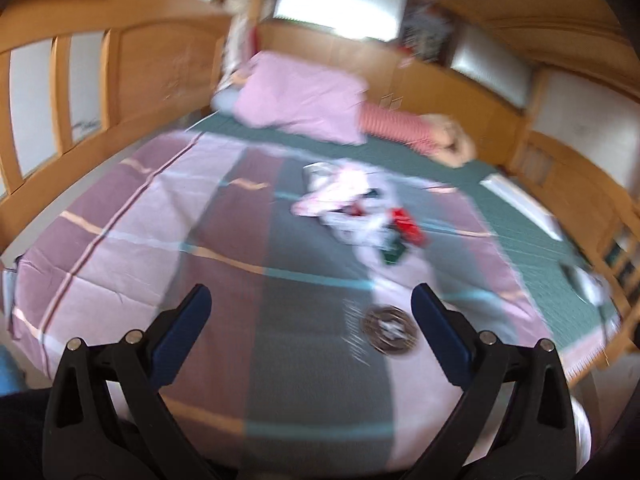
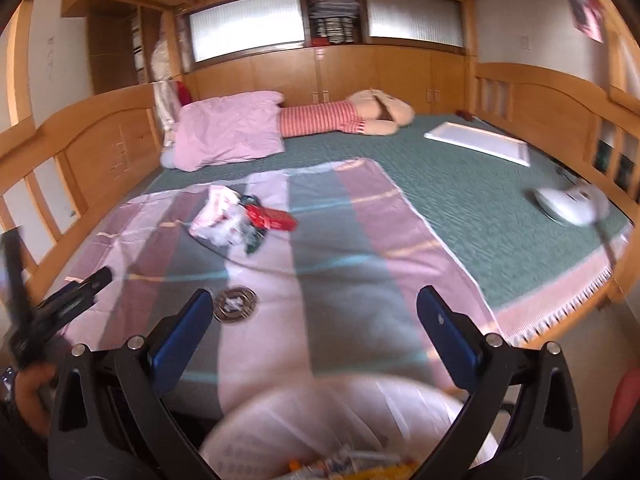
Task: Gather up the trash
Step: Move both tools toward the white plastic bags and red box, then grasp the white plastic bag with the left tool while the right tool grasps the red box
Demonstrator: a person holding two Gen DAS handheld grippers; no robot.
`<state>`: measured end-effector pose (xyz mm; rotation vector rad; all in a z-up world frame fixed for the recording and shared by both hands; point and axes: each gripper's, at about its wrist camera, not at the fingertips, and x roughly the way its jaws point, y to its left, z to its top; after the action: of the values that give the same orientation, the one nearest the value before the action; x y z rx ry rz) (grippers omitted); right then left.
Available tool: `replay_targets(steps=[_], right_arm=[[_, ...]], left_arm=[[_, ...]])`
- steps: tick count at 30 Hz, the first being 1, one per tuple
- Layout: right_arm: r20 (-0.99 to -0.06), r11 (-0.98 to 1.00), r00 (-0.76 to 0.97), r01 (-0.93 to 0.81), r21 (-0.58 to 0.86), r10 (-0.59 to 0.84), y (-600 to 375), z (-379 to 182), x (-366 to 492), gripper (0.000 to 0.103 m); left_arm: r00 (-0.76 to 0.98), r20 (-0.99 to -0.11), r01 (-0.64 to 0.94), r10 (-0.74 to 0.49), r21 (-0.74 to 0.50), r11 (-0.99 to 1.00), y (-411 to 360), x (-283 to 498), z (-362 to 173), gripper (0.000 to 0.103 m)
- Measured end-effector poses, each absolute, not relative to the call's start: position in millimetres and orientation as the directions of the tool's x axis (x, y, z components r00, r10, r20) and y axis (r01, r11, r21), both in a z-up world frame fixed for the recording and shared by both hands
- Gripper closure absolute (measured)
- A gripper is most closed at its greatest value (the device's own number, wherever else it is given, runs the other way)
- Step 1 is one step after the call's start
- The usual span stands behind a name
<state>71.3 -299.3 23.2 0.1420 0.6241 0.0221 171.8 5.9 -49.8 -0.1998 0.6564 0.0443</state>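
Note:
A pile of wrappers [image 1: 356, 212], white, pink, red and green, lies on the striped blanket [image 1: 140, 240] in the middle of the bed; it also shows in the right wrist view [image 2: 244, 220]. A round dark disc [image 1: 389, 330] lies nearer, just inside my left gripper's right finger; in the right wrist view the disc [image 2: 235, 304] sits beside the left finger. My left gripper [image 1: 310, 300] is open and empty above the blanket. My right gripper [image 2: 314, 306] is open and empty, over a trash bag lined in white plastic [image 2: 340, 420] with scraps inside.
A pink pillow [image 2: 228, 136], a striped plush toy [image 2: 344, 116] and a white board [image 2: 478, 142] lie on the green bedspread [image 2: 480, 208]. A white lamp-like object [image 2: 568, 204] sits at the right edge. Wooden bed rails [image 2: 100, 148] surround the bed.

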Motion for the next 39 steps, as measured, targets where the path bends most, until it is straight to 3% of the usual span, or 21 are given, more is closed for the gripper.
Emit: replay_targets(steps=[2, 4, 6, 9, 10, 11, 13, 15, 18, 21, 23, 25, 28, 31, 35, 36, 38, 39], right_arm=[[-0.605, 0.987, 0.789, -0.011, 0.162, 0.108, -289.4, 27.5, 103.9, 0.003], [-0.642, 0.982, 0.751, -0.037, 0.187, 0.151, -275.6, 24.8, 145.0, 0.003], [-0.677, 0.981, 0.718, -0.042, 0.187, 0.16, -259.7, 16.1, 184.8, 0.003], [-0.717, 0.985, 0.679, -0.055, 0.166, 0.159, -229.0, -4.9, 247.4, 0.003], [-0.727, 0.984, 0.667, -0.065, 0.165, 0.165, -217.4, -13.2, 269.3, 0.003], [-0.735, 0.982, 0.654, -0.076, 0.173, 0.18, -208.2, -20.2, 286.0, 0.003], [-0.755, 0.969, 0.611, -0.093, 0.229, 0.238, -188.3, -38.5, 324.8, 0.004], [-0.773, 0.947, 0.561, -0.07, 0.313, 0.297, -169.4, -63.9, 365.7, 0.004], [-0.815, 0.96, 0.528, -0.006, 0.279, 0.24, -144.2, -98.6, 406.0, 0.011], [-0.851, 0.976, 0.497, 0.037, 0.216, 0.169, -130.1, -127.9, 426.2, 0.026], [-0.86, 0.978, 0.484, 0.037, 0.204, 0.161, -127.0, -138.4, 427.9, 0.045], [-0.866, 0.979, 0.468, 0.009, 0.204, 0.176, -125.2, -143.3, 423.0, 0.073], [-0.858, 0.96, 0.432, -0.084, 0.269, 0.278, -124.0, -137.1, 404.1, 0.083], [-0.842, 0.926, 0.388, -0.202, 0.318, 0.374, -121.0, -123.3, 380.1, 0.084], [-0.813, 0.769, 0.195, -0.5, 0.399, 0.549, -100.3, -103.5, 331.0, 0.083], [-0.814, 0.747, 0.181, -0.541, 0.386, 0.552, -98.5, -98.5, 321.7, 0.08], [-0.814, 0.768, 0.249, -0.551, 0.327, 0.525, -108.2, -85.1, 313.2, 0.049], [-0.8, 0.792, 0.302, -0.522, 0.317, 0.519, -119.0, -77.7, 318.4, 0.029]], left_arm=[[0.702, -0.711, -0.18, 0.042, -0.12, 0.976, 14.5, 212.8, -58.8, 0.004], [0.661, -0.75, -0.144, -0.01, -0.14, 0.98, 19.4, 236.5, -68.2, 0.004], [0.665, -0.746, -0.092, -0.047, -0.144, 0.985, 20.4, 245.2, -76.5, 0.004], [0.7, -0.714, -0.076, -0.004, -0.08, 0.994, 27.3, 242.0, -99.2, 0.004], [0.638, -0.77, -0.116, 0.026, -0.063, 0.991, 32.5, 245.8, -110.7, 0.004], [0.572, -0.82, -0.142, -0.007, -0.107, 0.984, 40.3, 252.5, -118.6, 0.004], [0.564, -0.817, -0.157, -0.122, -0.251, 0.955, 56.2, 255.0, -121.7, 0.004], [0.593, -0.801, -0.263, -0.087, -0.294, 0.919, 77.6, 253.6, -118.0, 0.004], [0.608, -0.794, -0.371, 0.0, -0.285, 0.884, 94.9, 249.2, -114.4, 0.004], [0.634, -0.772, -0.372, 0.05, -0.247, 0.895, 93.3, 245.9, -106.0, 0.004], [0.651, -0.754, -0.345, 0.088, -0.19, 0.919, 86.2, 244.2, -100.4, 0.004], [0.653, -0.75, -0.34, 0.106, -0.165, 0.926, 85.1, 244.0, -97.9, 0.004], [0.649, -0.753, -0.341, 0.104, -0.166, 0.925, 84.9, 245.5, -97.1, 0.004], [0.634, -0.761, -0.379, 0.135, -0.155, 0.912, 91.7, 243.3, -99.7, 0.004], [0.605, -0.779, -0.495, 0.163, -0.208, 0.843, 117.7, 235.0, -106.2, 0.004], [0.6, -0.785, -0.514, 0.156, -0.229, 0.826, 123.3, 234.3, -109.0, 0.004], [0.591, -0.798, -0.533, 0.117, -0.278, 0.799, 129.7, 233.4, -115.3, 0.004], [0.585, -0.806, -0.529, 0.092, -0.293, 0.796, 129.4, 234.6, -118.4, 0.004]])
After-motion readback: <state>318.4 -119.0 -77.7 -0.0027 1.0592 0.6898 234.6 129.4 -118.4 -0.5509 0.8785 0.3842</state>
